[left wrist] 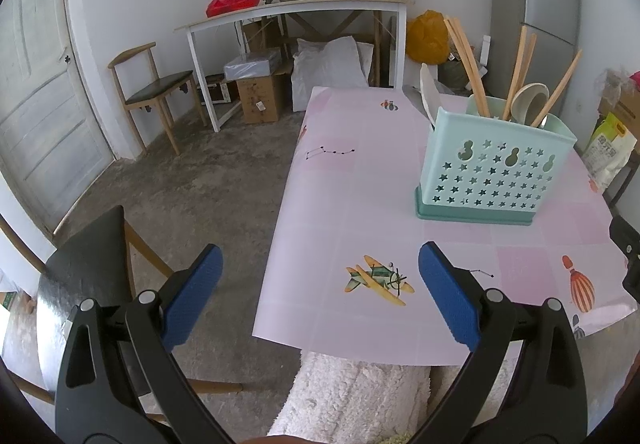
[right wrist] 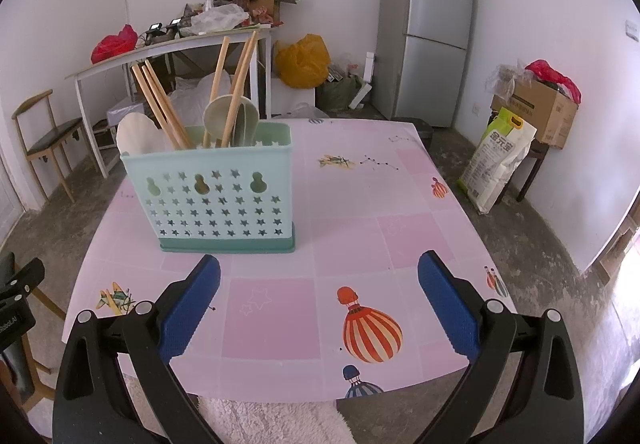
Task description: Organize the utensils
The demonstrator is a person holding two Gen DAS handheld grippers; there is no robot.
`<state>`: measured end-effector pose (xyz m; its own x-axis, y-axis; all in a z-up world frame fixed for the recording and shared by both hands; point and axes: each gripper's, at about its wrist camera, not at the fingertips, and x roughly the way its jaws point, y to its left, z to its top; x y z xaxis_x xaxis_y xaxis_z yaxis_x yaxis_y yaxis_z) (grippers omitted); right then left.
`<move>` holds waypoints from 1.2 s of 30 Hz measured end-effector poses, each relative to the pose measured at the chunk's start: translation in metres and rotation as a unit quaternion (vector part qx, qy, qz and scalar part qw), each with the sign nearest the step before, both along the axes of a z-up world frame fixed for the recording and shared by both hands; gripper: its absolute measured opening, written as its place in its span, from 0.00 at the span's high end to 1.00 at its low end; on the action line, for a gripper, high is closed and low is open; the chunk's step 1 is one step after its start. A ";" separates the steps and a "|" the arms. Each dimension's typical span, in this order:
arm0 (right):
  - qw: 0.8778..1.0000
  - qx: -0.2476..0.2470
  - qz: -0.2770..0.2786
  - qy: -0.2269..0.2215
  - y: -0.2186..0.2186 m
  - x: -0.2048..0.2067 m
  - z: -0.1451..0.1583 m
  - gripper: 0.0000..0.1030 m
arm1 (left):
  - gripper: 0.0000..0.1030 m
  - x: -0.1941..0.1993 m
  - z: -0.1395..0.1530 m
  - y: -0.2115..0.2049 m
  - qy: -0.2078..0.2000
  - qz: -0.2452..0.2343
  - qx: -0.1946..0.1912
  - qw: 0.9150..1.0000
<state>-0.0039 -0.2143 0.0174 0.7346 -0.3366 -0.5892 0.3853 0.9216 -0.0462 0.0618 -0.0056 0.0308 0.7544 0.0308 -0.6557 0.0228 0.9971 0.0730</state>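
Observation:
A light-green utensil holder [left wrist: 496,167] with star holes stands on the pink patterned table [left wrist: 360,203]. It holds wooden chopsticks [left wrist: 468,67], pale spoons [left wrist: 530,97] and a white spoon [left wrist: 430,91]. It also shows in the right wrist view [right wrist: 220,199], with chopsticks [right wrist: 160,107] and spoons [right wrist: 222,111] in it. My left gripper [left wrist: 320,280] is open and empty over the table's near left edge. My right gripper [right wrist: 319,292] is open and empty over the table's near edge, in front of the holder.
A chair [left wrist: 88,268] stands left of the table. A white side table [left wrist: 296,11] with clutter, boxes and bags stands at the far wall. A grey fridge [right wrist: 428,27] and a rice bag [right wrist: 496,159] are at the right. A fluffy white cloth [left wrist: 360,396] lies below the table edge.

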 end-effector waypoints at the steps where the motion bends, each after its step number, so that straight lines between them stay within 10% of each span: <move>1: 1.000 0.001 0.000 0.000 0.000 0.000 0.000 0.06 | 0.08 0.000 0.000 0.000 0.000 0.000 0.000 1.000; 36: 1.000 0.003 -0.001 0.001 0.000 -0.001 -0.001 0.06 | 0.08 0.001 -0.002 0.003 0.003 0.000 0.002 1.000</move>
<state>-0.0049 -0.2147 0.0161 0.7327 -0.3339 -0.5930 0.3864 0.9214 -0.0414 0.0630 -0.0026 0.0291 0.7507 0.0332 -0.6598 0.0230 0.9968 0.0762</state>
